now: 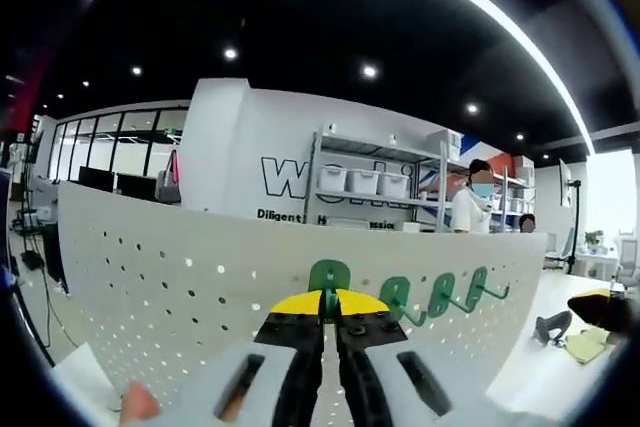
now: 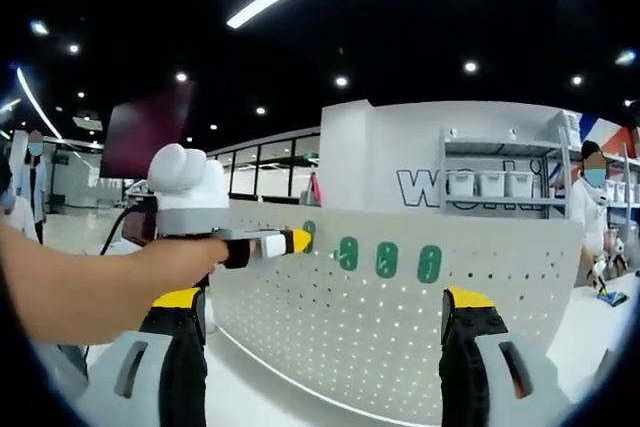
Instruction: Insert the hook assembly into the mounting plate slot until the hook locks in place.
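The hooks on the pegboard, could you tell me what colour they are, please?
Green; the hooks show best in the right gripper view, in a row on the white pegboard.

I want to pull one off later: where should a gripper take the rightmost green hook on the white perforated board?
Probably by the prong of the rightmost green hook, which juts forward off the white perforated board. Come from the front, jaws either side; its flat plate lies against the board.
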### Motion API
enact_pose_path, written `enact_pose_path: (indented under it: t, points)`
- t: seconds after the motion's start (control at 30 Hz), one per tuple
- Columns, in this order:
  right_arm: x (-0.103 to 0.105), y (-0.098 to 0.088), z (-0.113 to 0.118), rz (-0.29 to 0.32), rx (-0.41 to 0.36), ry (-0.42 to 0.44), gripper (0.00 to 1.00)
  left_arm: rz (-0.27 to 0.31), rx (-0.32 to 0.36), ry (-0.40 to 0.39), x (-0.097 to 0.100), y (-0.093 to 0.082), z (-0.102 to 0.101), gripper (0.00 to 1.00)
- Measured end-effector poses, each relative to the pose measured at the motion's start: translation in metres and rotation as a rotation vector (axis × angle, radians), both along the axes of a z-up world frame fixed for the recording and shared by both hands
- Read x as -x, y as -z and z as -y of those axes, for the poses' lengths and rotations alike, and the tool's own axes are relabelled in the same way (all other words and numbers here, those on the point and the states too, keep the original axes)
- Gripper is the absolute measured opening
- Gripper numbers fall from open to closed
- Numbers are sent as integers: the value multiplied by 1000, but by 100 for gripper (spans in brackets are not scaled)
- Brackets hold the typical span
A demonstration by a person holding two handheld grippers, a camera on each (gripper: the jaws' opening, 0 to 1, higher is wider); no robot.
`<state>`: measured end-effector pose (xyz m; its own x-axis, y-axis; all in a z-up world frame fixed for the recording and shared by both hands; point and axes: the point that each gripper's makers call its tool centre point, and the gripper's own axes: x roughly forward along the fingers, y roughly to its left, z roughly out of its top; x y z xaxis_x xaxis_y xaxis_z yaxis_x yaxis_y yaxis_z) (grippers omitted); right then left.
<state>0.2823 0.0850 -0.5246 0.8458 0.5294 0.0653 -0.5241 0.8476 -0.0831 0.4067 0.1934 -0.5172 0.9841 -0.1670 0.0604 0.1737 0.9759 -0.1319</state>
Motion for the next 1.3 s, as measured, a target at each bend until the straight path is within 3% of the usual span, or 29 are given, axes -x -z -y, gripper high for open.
enact_pose_path:
  t: [0.5, 1.0, 1.3]
  points:
    - [7, -5, 5, 22, 17, -28, 100, -3, -22, -15, -6, 3, 3, 3]
    - [8, 1, 8, 12, 37, -40, 100, -1, 13, -35, -11, 5, 4, 3]
    - [6, 2, 13, 12, 35, -41, 100, -1, -16, -46, -11, 6, 5, 3]
